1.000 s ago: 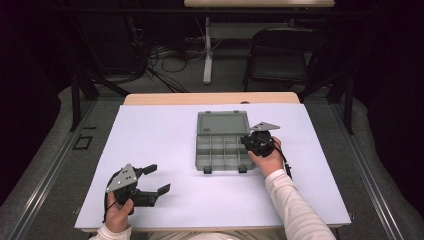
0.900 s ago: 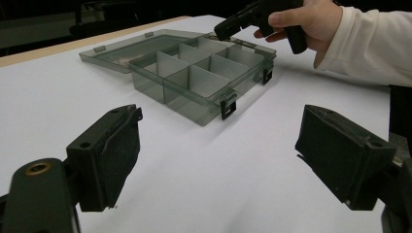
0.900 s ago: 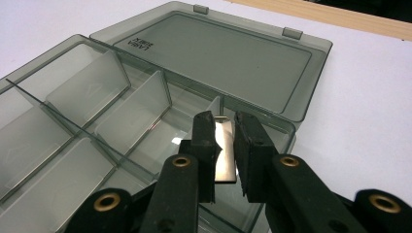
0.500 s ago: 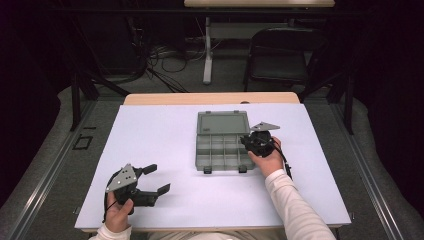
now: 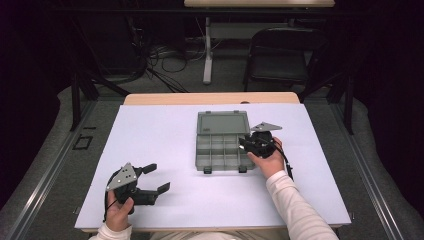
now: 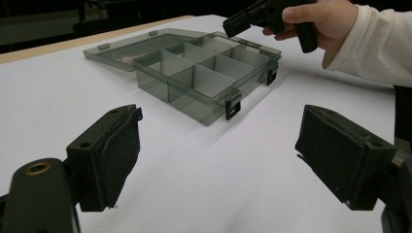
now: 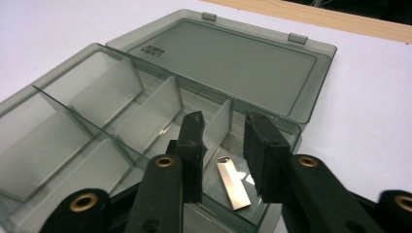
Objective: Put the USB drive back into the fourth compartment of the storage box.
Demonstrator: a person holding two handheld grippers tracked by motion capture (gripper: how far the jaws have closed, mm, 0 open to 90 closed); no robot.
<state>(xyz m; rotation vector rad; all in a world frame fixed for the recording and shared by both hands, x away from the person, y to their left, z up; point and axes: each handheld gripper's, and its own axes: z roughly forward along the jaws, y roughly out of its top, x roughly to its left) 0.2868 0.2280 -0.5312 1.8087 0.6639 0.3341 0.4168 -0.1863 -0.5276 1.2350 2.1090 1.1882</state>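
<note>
A grey see-through compartment box (image 5: 222,150) lies open mid-table, its lid (image 7: 233,63) flat behind it. My right gripper (image 5: 246,145) hovers over the box's right end. Its jaws (image 7: 223,124) have just been opening and stand a little apart. A small silver metal piece (image 7: 232,183) lies loose on the compartment floor below them, touched by neither pad. My left gripper (image 5: 157,177) rests at the table's front left, jaws wide open (image 6: 218,160) with nothing between them. It faces the box (image 6: 209,77) and the right gripper (image 6: 243,19).
A white sheet (image 5: 165,135) covers the table, whose wooden far edge (image 5: 210,97) shows. The box's other compartments look empty. A dark chair (image 5: 282,55) and floor cables (image 5: 170,55) lie beyond the table.
</note>
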